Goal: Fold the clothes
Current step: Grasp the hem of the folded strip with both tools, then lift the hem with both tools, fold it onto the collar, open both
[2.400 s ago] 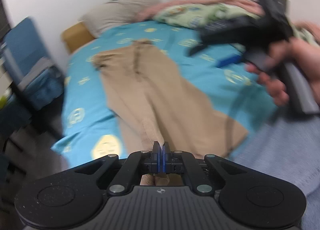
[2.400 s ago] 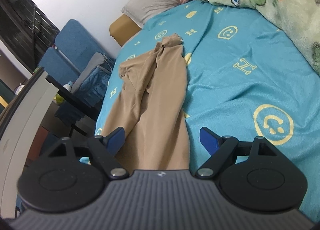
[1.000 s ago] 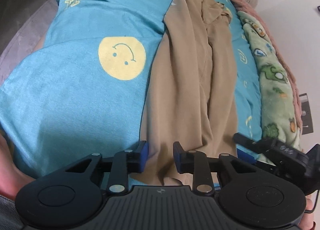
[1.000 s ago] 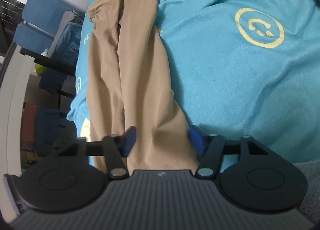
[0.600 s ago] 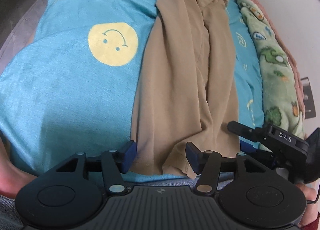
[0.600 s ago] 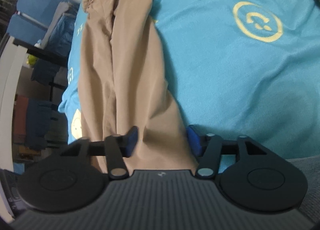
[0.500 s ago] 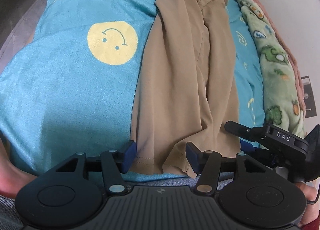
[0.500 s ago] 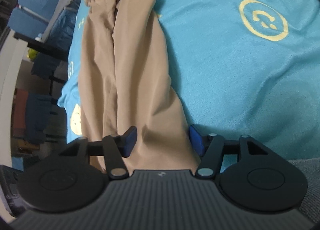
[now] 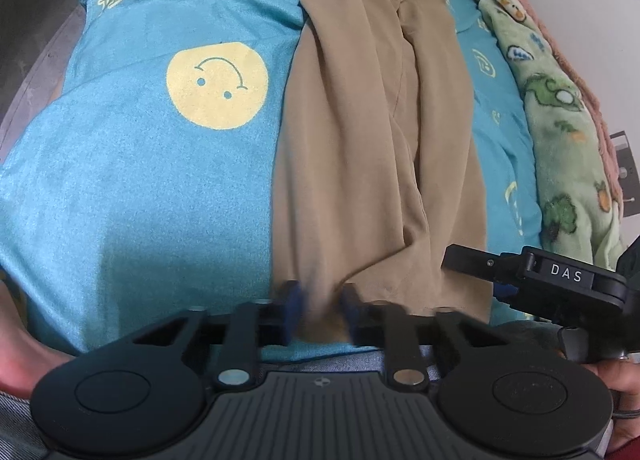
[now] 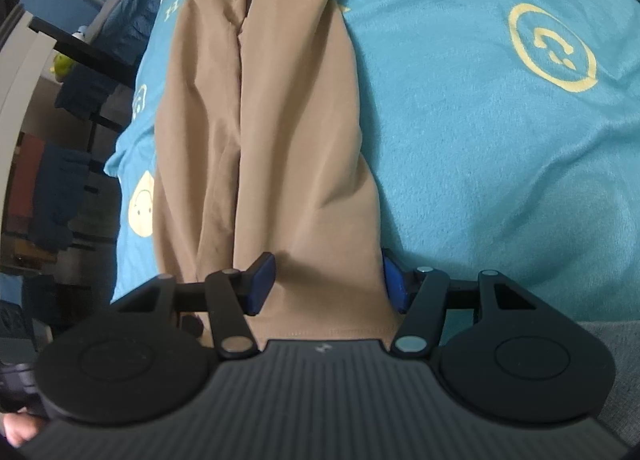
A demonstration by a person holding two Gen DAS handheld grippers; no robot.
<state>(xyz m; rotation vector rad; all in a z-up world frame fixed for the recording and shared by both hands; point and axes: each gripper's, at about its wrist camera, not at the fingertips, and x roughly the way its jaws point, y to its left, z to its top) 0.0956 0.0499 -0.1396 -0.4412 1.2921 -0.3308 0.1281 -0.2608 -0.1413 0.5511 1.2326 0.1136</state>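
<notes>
Left fingers (image 9: 320, 310), blurred, stand narrowly parted astride the hem of the trousers (image 9: 376, 140); right fingers (image 10: 324, 284) gape wide over the neighbouring leg's hem, gripping nothing. The trousers lie lengthwise on the bed (image 9: 132, 180), hems at its near edge, waist bunched at the far end. Risk: thin, slippery-looking cloth may slide out, or one pad may snag the bedsheet beneath and drag it along.

1. A bed (image 9: 132, 188) carries a blue sheet printed with yellow smiley faces.
2. Tan trousers (image 9: 372, 148) lie lengthwise on it.
3. A green blanket (image 9: 568, 148) lies along one side.
</notes>
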